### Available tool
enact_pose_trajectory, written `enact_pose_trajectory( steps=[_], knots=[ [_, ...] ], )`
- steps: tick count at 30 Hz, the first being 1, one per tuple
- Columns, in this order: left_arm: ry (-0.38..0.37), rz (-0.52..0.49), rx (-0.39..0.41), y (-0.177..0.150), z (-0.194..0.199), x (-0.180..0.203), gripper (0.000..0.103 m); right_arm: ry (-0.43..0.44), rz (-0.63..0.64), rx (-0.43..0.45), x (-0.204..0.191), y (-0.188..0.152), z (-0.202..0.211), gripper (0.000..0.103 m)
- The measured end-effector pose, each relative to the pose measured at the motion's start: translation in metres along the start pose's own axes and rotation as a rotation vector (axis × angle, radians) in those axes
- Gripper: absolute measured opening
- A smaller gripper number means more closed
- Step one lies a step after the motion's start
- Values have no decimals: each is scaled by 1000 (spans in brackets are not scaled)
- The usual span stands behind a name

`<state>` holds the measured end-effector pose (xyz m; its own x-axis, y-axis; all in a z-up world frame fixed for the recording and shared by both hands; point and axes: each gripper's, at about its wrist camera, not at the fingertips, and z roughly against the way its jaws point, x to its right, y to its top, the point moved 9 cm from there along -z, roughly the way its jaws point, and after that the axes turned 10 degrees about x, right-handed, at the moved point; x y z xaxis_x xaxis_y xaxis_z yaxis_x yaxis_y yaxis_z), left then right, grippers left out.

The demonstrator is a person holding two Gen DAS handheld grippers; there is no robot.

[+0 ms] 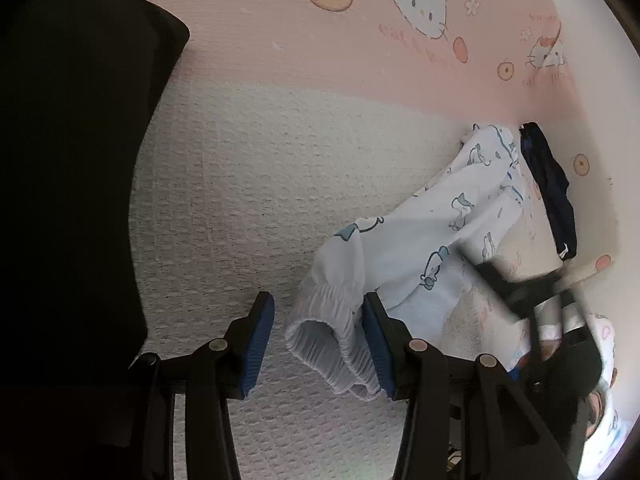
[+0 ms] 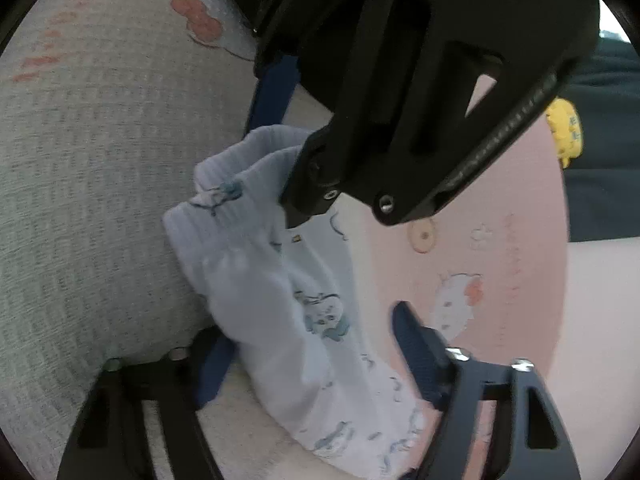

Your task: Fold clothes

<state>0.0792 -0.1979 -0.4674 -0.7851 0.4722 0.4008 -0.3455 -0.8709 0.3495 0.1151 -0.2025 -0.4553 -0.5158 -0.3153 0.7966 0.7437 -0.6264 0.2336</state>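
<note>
The pale blue printed trousers (image 1: pixel 436 240) are lying on a pink and white cartoon-print blanket (image 1: pixel 280 80), stretching away ahead and to the right of the left claw (image 1: pixel 320 344). That claw is standing partly open, its left pad clear of the cloth and its right pad (image 1: pixel 376 348) touching the ribbed waistband (image 1: pixel 332 344), which is bunching up between the pads. A dark folded garment (image 1: pixel 550 190) is lying just beyond the trousers, further right. The right claw (image 2: pixel 308 356) is standing partly open astride the trouser fabric (image 2: pixel 280 300), with its right pad (image 2: pixel 416 352) apart from the cloth; whether its left pad is pressing, I cannot tell.
</note>
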Motion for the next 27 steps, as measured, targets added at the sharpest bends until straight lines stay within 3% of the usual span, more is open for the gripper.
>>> enact_pose_trajectory(
  steps=[1, 2, 3, 6, 9, 15, 17, 27],
  knots=[
    [-3, 5, -1, 0, -1, 2, 42, 31, 1, 6, -6, -1, 1, 37],
    [-7, 8, -2, -1, -1, 4, 38, 53, 14, 7, -14, -1, 2, 12],
    [-20, 0, -2, -2, -1, 8, 30, 50, 31, 4, -19, -1, 2, 9],
    [-1, -40, 11, -4, 2, 18, 29, 39, -61, -10, -13, 0, 5, 7],
    [-30, -25, 21, -7, 9, 29, 23, 70, -196, 0, 5, -2, 12, 6],
    [-76, 19, 12, -21, 22, 39, 22, 57, -141, 33, 20, 1, 37, 6],
    [-93, 32, 11, -27, 44, 27, 23, 65, -121, 41, 21, -2, 46, 6],
    [-74, 29, -32, -70, 17, 78, 23, 132, 36, 66, -8, -45, 93, 6]
  ],
)
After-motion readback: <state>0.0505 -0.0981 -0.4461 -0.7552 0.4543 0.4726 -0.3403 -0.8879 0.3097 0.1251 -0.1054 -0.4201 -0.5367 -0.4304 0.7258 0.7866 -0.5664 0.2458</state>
